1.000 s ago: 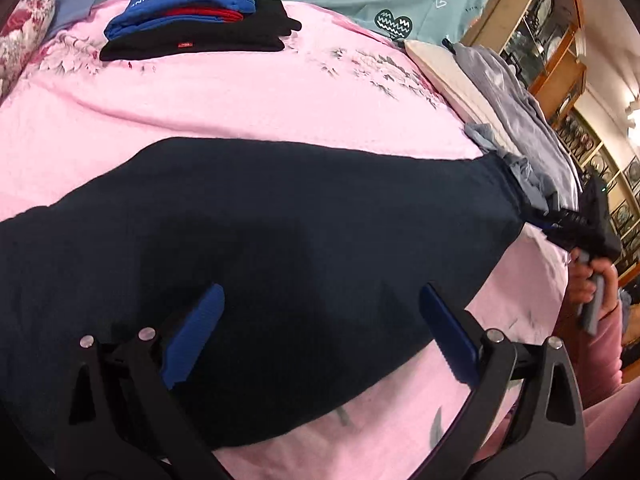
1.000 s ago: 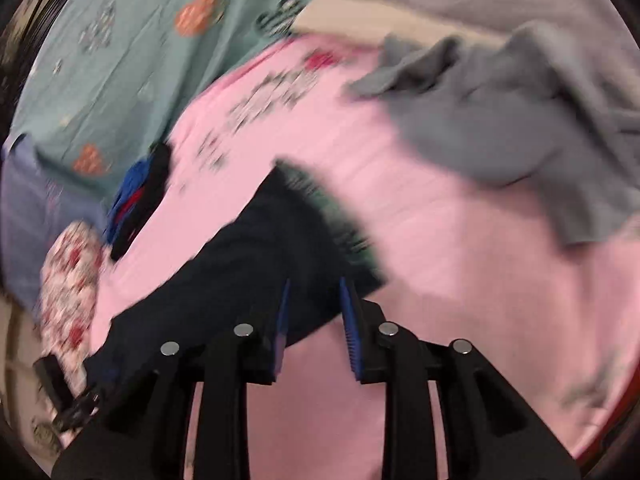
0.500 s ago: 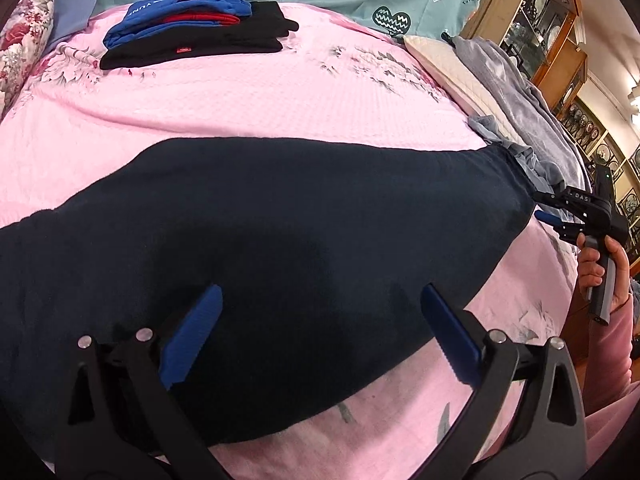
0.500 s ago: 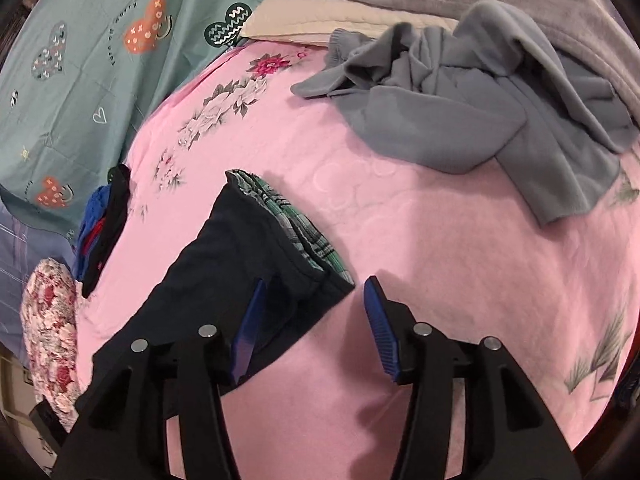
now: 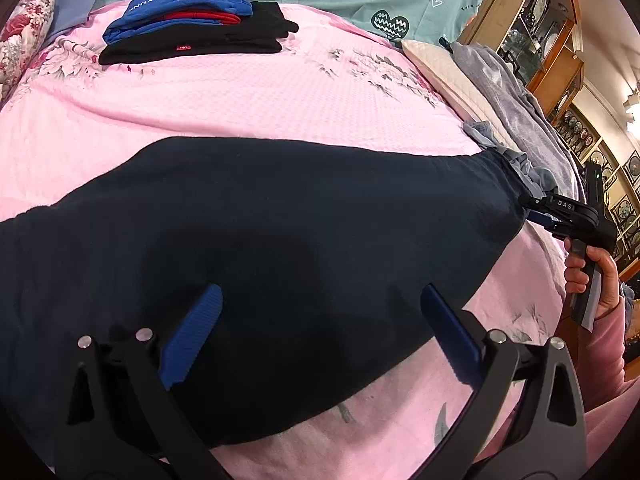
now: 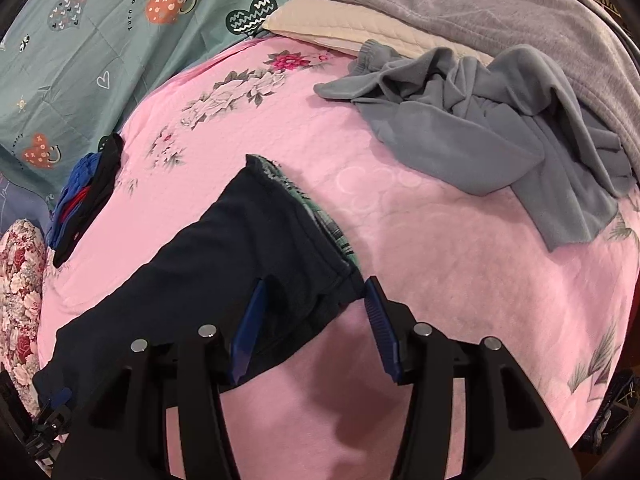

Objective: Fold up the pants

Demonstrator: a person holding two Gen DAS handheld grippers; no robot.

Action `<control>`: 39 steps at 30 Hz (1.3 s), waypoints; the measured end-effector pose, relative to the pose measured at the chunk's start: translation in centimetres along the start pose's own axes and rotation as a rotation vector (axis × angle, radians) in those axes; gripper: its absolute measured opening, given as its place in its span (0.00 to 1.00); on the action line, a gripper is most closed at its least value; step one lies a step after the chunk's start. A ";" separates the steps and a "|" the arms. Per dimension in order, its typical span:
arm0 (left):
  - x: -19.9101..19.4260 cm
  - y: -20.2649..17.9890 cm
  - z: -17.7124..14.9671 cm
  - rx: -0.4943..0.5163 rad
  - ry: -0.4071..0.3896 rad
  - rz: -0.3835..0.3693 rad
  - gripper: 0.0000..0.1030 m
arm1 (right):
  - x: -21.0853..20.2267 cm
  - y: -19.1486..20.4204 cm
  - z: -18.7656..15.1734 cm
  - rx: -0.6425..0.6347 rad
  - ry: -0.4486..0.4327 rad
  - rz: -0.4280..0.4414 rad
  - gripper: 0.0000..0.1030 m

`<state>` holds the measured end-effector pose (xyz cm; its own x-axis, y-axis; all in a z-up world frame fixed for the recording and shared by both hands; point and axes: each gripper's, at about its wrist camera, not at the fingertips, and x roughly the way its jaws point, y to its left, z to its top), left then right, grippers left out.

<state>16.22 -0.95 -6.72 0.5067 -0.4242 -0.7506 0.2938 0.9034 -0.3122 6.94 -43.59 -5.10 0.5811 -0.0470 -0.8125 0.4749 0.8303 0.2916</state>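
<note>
Dark navy pants (image 5: 280, 240) lie spread flat across the pink bedspread (image 5: 240, 96). My left gripper (image 5: 320, 312) hovers open over the near edge of the pants, blue pads wide apart and holding nothing. In the right wrist view the waistband end (image 6: 280, 240) shows a green plaid lining (image 6: 332, 232). My right gripper (image 6: 314, 292) is open, its fingers either side of the waistband's near corner, gripping nothing. From the left wrist view the right gripper (image 5: 560, 216) sits at the pants' right end, held by a hand (image 5: 592, 276).
Folded blue, red and black clothes (image 5: 192, 24) are stacked at the far side of the bed. A crumpled grey garment (image 6: 480, 120), a cream pillow (image 6: 340, 24) and a grey blanket (image 6: 480, 4) lie beyond the waistband. Wooden cabinets (image 5: 532, 40) stand on the right.
The right gripper was shut on the waistband corner a second ago; it has opened and let the cloth go. The pants now lie flatter. The left gripper stayed open.
</note>
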 end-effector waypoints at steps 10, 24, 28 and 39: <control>-0.1 -0.1 0.0 -0.004 -0.002 -0.007 0.98 | 0.4 -0.8 0.2 0.088 -0.016 0.090 0.36; -0.2 0.3 0.0 -0.020 -0.009 -0.025 0.98 | -4.4 8.2 -0.1 -0.213 -0.196 0.239 0.15; -0.4 0.6 0.0 -0.038 -0.018 -0.046 0.98 | -5.8 15.2 -2.9 -0.440 -0.219 0.348 0.15; -1.3 2.9 -0.5 -0.163 -0.076 -0.188 0.98 | -0.4 24.6 -13.9 -0.909 0.051 0.371 0.35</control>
<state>16.05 2.27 -6.98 0.5167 -0.5831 -0.6269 0.2571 0.8041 -0.5361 9.27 -15.43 -4.62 0.5515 0.3090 -0.7749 -0.4334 0.8998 0.0503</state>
